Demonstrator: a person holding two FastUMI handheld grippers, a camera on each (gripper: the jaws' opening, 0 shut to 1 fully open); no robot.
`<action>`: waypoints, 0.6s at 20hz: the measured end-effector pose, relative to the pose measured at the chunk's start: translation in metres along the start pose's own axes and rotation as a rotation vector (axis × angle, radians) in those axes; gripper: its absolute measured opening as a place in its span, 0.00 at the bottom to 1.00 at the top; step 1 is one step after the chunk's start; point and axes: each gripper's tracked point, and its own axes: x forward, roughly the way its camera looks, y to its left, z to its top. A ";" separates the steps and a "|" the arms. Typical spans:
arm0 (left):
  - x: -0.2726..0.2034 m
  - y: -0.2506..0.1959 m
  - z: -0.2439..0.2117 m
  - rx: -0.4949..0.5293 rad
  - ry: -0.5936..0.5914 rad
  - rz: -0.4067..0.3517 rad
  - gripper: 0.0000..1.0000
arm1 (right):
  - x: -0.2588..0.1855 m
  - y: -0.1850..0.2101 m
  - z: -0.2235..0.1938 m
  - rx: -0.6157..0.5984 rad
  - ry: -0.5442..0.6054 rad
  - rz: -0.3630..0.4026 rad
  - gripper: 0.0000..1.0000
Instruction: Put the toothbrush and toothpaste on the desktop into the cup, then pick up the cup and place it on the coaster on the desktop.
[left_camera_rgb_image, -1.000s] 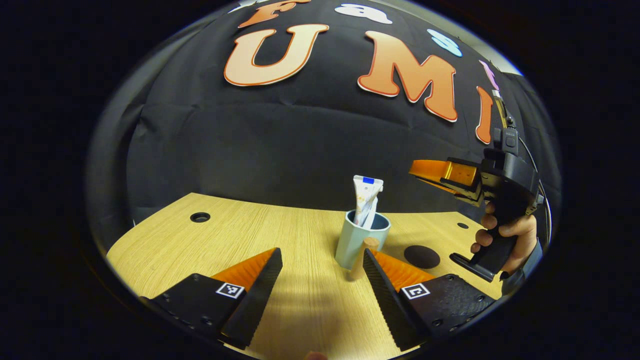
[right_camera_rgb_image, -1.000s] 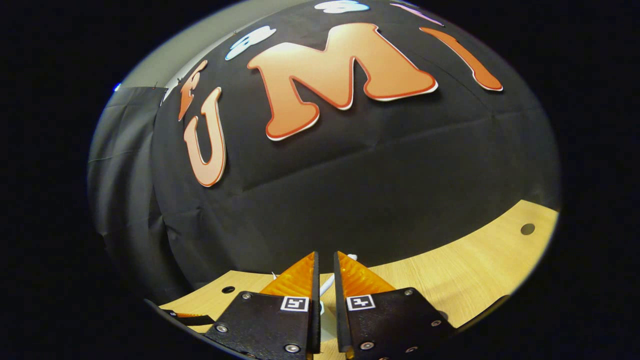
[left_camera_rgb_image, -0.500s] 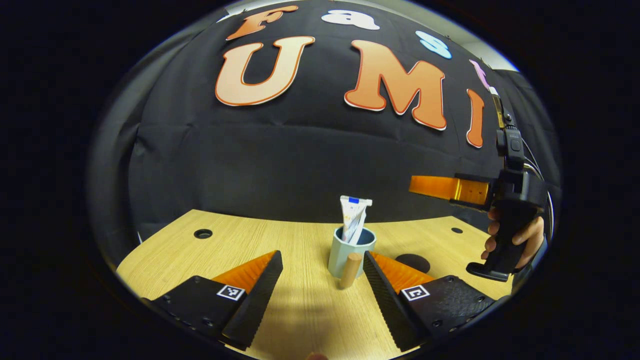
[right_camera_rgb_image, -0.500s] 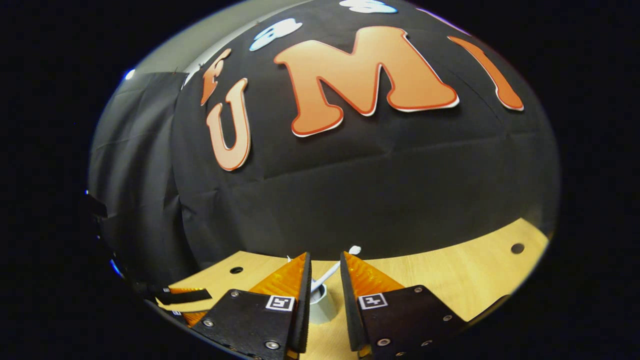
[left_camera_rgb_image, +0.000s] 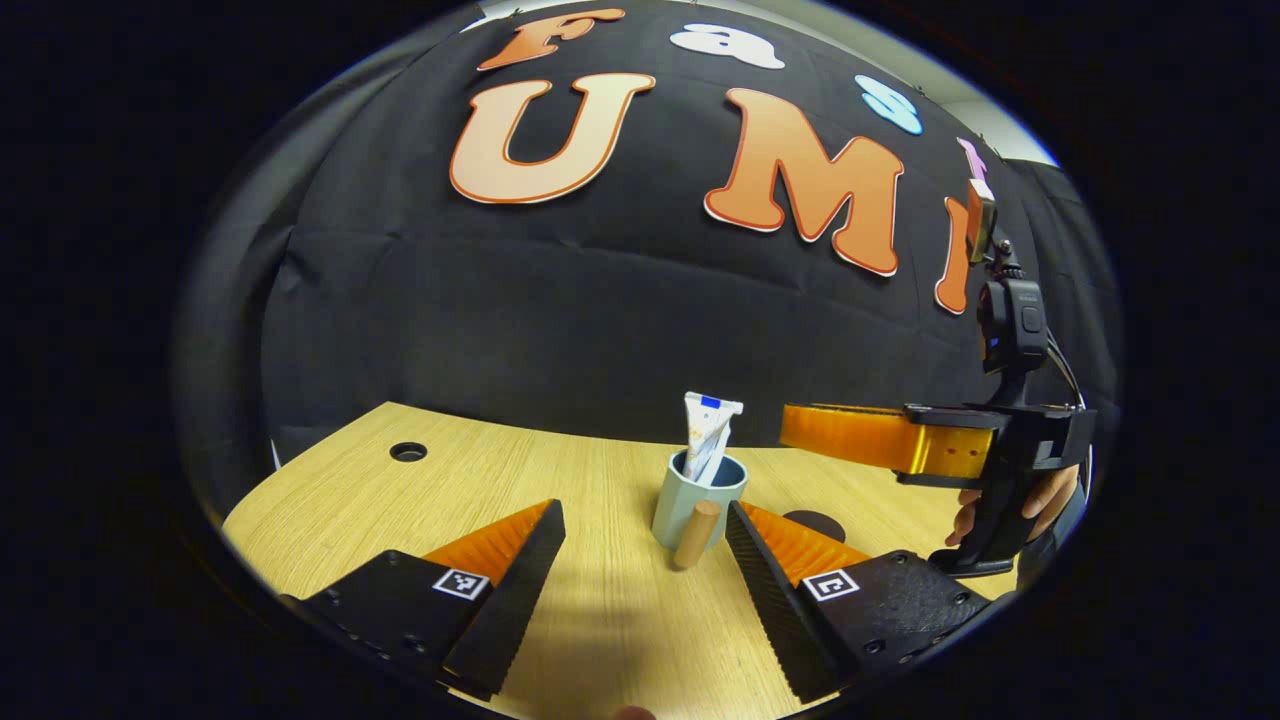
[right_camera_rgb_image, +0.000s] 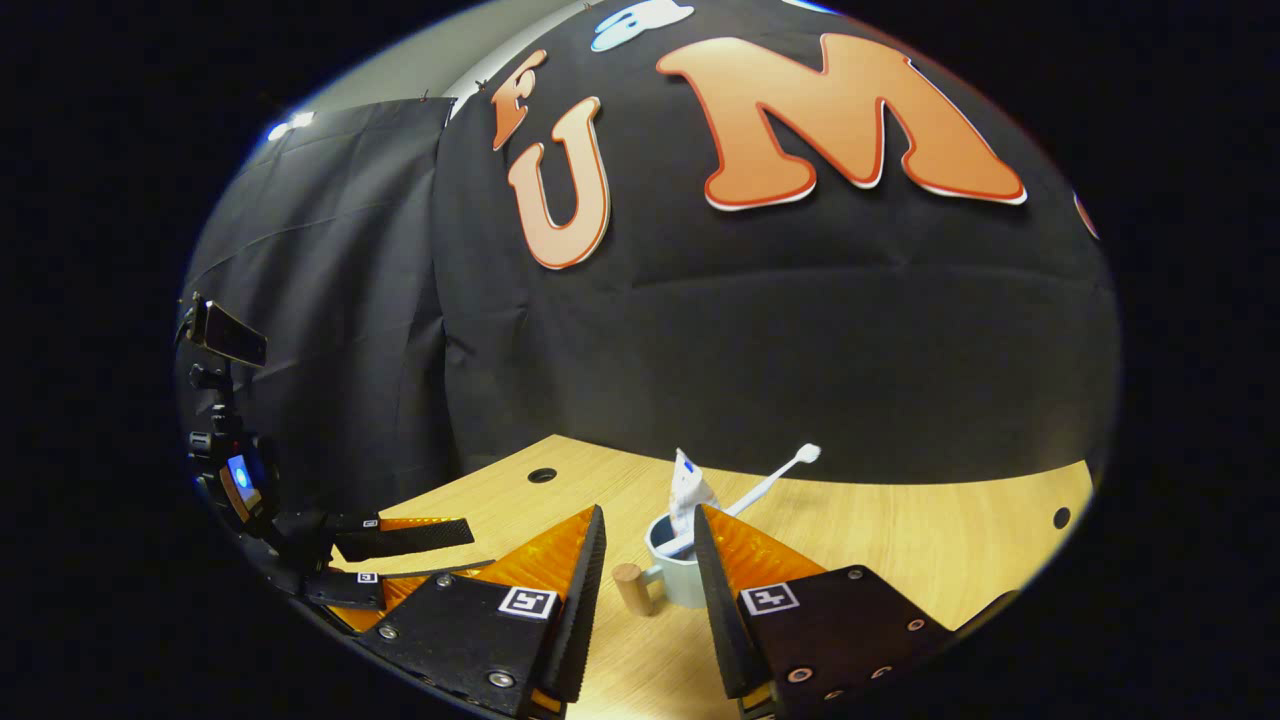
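Since half a second earlier the right gripper (right_camera_rgb_image: 648, 535) had drawn back from the cup (right_camera_rgb_image: 678, 575) and its jaws had parted wider, so the toothbrush (right_camera_rgb_image: 765, 483), free of both fingers, leaned out of the cup with its head up and to the right. In the right gripper view the cup stood on the wooden desktop (right_camera_rgb_image: 920, 540) just ahead of the open fingers, in the gap between them, its round wooden handle (right_camera_rgb_image: 632, 588) pointing left. The toothpaste (left_camera_rgb_image: 706, 436) stood upright inside the cup. In the left gripper view the left gripper (left_camera_rgb_image: 646, 525) hung with jaws wide apart and holding nothing, the cup (left_camera_rgb_image: 697, 500) just beyond its tips. Right of the cup lay the dark round coaster (left_camera_rgb_image: 813, 523), partly hidden behind a finger, with bare wood between the two. Left of the cup the desktop ran open out to a round hole (left_camera_rgb_image: 408, 452) near the far edge, which met the black cloth wall. Print on the tube was too small to read; a blue patch showed near its top.
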 end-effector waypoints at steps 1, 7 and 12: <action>0.000 0.004 0.000 0.006 0.001 0.007 0.97 | 0.007 -0.002 0.001 0.012 -0.003 -0.004 0.53; 0.006 0.017 -0.004 0.042 0.006 0.029 0.97 | 0.043 -0.020 -0.007 0.055 0.043 -0.043 0.53; 0.013 0.020 -0.013 0.048 0.023 0.028 0.97 | 0.063 -0.035 -0.023 0.061 0.125 -0.094 0.40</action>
